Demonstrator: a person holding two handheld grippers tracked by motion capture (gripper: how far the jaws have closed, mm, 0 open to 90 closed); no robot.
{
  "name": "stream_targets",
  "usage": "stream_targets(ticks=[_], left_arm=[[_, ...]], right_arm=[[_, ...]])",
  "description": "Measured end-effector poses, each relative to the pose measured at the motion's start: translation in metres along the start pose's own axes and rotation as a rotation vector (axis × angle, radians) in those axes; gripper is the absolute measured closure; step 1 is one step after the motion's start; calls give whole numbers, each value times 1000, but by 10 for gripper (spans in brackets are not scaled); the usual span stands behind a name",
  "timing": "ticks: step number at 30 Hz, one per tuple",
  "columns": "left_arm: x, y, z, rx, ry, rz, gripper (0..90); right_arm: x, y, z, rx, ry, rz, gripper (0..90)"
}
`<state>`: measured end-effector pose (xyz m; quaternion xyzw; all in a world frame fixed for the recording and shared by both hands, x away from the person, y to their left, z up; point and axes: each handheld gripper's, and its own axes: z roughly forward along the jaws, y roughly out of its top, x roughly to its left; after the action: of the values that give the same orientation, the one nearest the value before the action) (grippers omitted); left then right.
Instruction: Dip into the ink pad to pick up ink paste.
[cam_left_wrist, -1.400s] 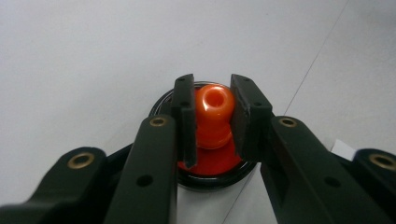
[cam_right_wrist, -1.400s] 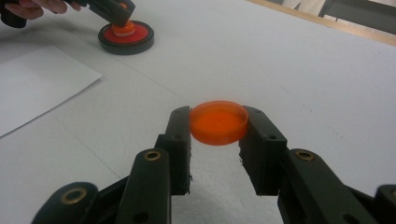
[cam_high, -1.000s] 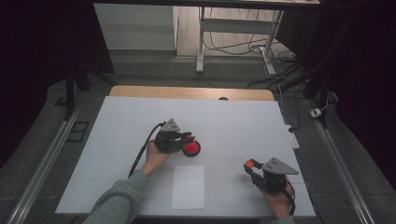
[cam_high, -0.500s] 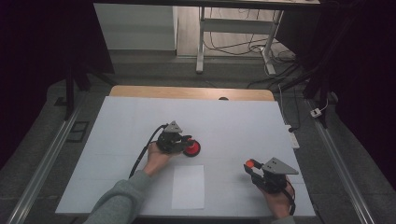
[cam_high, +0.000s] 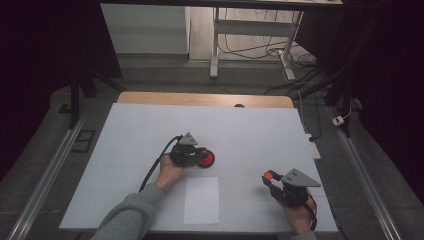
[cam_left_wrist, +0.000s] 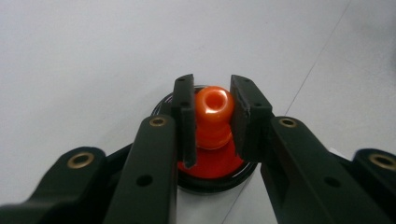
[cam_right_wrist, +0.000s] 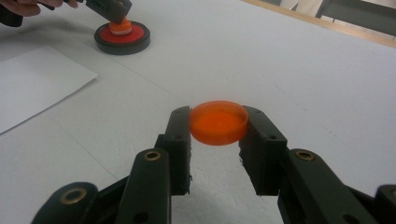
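Orange glossy knob (cam_left_wrist: 214, 112) pinched; translucent round disc (cam_right_wrist: 218, 122) gripped.

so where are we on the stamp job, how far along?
Done: the orange lid is off and clamped in the right gripper, held clear of the table. In hand: the left gripper is shut on the orange stamp, pressing it into the red ink pad. Left: stamping the white paper, which looks blank, then probably recapping.
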<state>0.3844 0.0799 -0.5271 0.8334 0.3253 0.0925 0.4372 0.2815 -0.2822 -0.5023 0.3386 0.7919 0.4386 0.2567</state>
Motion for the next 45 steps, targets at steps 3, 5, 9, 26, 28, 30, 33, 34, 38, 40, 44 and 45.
stream_targets(ticks=[3,5,9,26,28,30,33,34,38,40,44,45], left_arm=[[-1,-1,0,0,6,17,729],[-3,-2,0,-3,15,27,729],[-5,-3,0,-9,29,47,730],[-8,-11,0,-48,46,68,732],[-8,-12,0,-50,46,68,732],[-8,-12,0,-49,48,69,732],[-9,-11,0,-49,54,75,733],[-9,-11,0,-49,56,79,733],[-11,-11,1,-46,70,102,734],[-13,-11,1,-44,77,112,734],[-13,-11,1,-46,79,110,734],[-13,-11,1,-47,79,108,734]], right_arm=[[1,0,0,-3,0,-1,644],[1,0,0,-4,-2,-1,644],[0,0,0,-4,-4,2,644],[1,0,0,-6,-4,1,644],[1,0,-1,-7,-4,-1,644],[1,1,0,-8,-4,2,644],[1,1,0,-3,-4,-3,644],[2,1,0,-1,-3,-4,644],[1,1,0,-3,-4,-4,644],[1,1,0,-6,-2,2,644],[1,1,-1,-10,-1,2,644],[1,1,-1,-11,-1,1,644]])
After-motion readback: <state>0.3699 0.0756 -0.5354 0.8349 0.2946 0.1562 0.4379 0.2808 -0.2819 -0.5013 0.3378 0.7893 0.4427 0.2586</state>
